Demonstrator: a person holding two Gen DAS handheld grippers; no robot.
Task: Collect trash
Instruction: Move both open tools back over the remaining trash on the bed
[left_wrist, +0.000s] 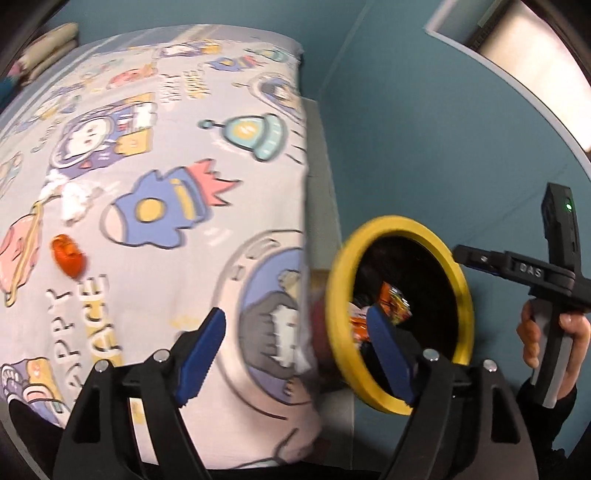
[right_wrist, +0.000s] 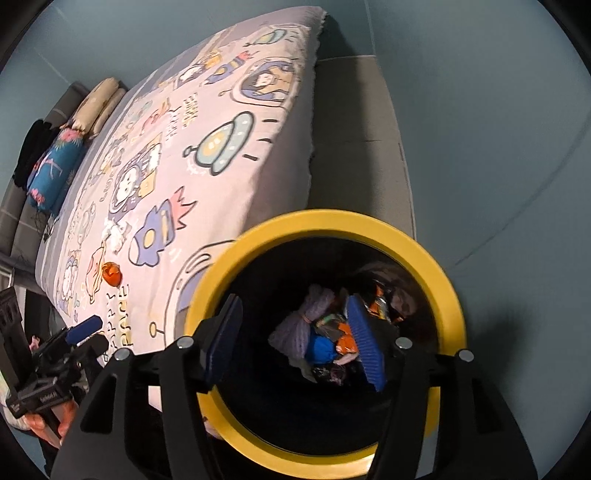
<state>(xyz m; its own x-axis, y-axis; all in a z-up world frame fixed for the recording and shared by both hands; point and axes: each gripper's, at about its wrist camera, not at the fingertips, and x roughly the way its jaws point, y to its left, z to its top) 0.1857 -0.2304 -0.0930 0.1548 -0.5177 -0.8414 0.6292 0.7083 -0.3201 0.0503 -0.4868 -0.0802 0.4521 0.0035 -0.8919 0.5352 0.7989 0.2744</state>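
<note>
A yellow-rimmed black trash bin (right_wrist: 436, 266) stands on the floor beside the bed, with several wrappers and a lilac cloth bundle (right_wrist: 303, 325) inside; it also shows in the left wrist view (left_wrist: 461, 280). My right gripper (right_wrist: 295, 341) is open and empty directly above the bin mouth. My left gripper (left_wrist: 297, 354) is open and empty over the bed's near edge, left of the bin. An orange crumpled wrapper (left_wrist: 68, 255) lies on the bedsheet (left_wrist: 177, 96), also in the right wrist view (right_wrist: 112, 274). White crumpled tissue (left_wrist: 72, 201) lies beyond it.
The bed has a space-cartoon sheet and a grey base (right_wrist: 354, 147). Folded pillows and clothes (right_wrist: 55, 166) sit at the far end. The floor (left_wrist: 424, 129) around is teal. The right hand-held gripper (left_wrist: 554, 273) shows in the left wrist view.
</note>
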